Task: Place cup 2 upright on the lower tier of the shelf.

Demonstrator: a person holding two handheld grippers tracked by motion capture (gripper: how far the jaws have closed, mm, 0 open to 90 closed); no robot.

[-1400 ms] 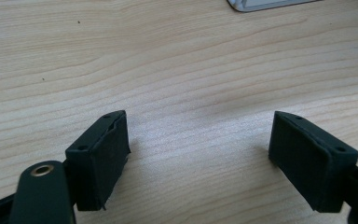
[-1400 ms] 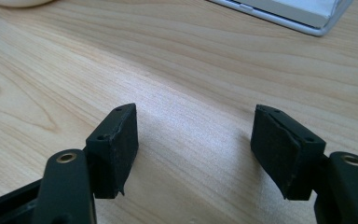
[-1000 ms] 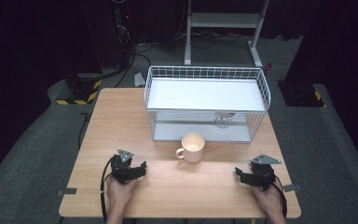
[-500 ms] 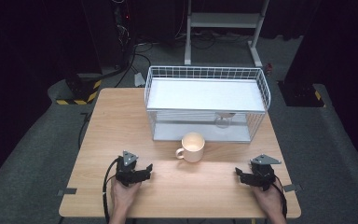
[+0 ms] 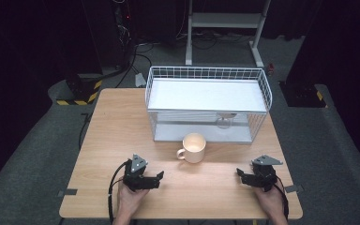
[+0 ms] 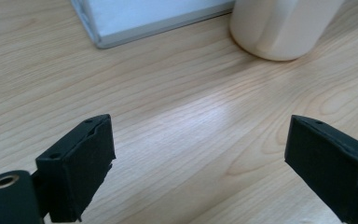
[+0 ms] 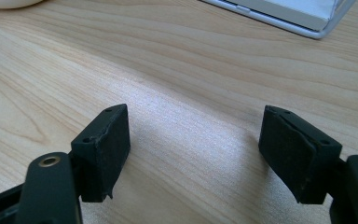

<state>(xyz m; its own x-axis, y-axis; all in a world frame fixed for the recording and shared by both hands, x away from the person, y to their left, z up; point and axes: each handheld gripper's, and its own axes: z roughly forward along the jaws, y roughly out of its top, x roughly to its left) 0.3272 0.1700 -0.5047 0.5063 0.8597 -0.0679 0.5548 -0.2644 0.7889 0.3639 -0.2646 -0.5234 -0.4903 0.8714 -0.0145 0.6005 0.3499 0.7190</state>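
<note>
A white wire basket [image 5: 208, 101] stood at the table's [image 5: 112, 140] far side with a small glass [image 5: 223, 121] beneath its shelf. The cream mug [image 5: 193, 147] (contents unclear) sat just before it. Left gripper [image 5: 158, 178], jaws just opening, and right gripper [image 5: 240, 175] stood spread, empty.

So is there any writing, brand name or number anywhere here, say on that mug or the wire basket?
None can be read.
The cream mug is plain on the side that shows.
The white wire basket and the wooden table bear no print.
The yellow-and-black hazard stripes on the floor are a marking, not words.
Both grippers' pads show no lettering.
</note>
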